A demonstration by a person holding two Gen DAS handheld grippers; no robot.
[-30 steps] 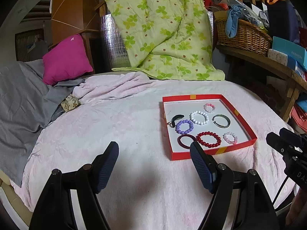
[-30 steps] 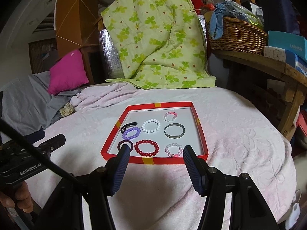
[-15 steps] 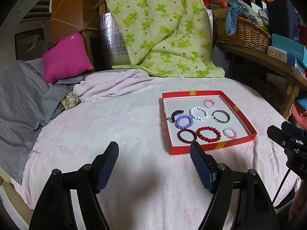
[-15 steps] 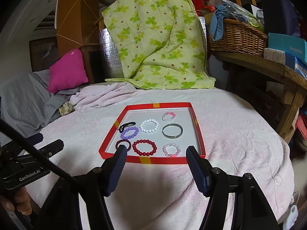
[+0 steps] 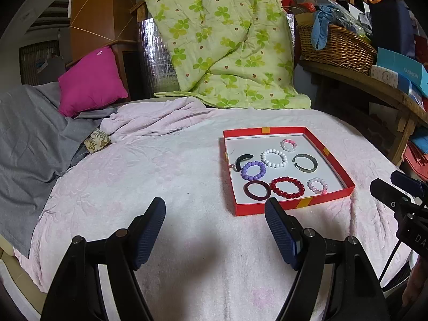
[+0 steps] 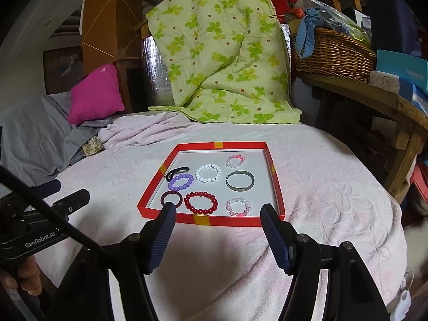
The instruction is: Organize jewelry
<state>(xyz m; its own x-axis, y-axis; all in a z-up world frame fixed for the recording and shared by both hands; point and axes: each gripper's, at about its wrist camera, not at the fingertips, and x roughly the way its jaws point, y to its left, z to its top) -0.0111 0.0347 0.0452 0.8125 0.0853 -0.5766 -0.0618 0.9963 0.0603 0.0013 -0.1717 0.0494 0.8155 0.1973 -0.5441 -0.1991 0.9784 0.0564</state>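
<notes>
The right gripper hangs with its jaws spread wide over the pale pink bedspread, just short of the red tray. Inside lie a red bead bracelet, a white one, a purple one and a grey bangle. The left gripper shows at the left edge.

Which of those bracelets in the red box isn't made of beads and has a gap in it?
The grey-green metal bangle, right of the white beaded one; its ring is open.
</notes>
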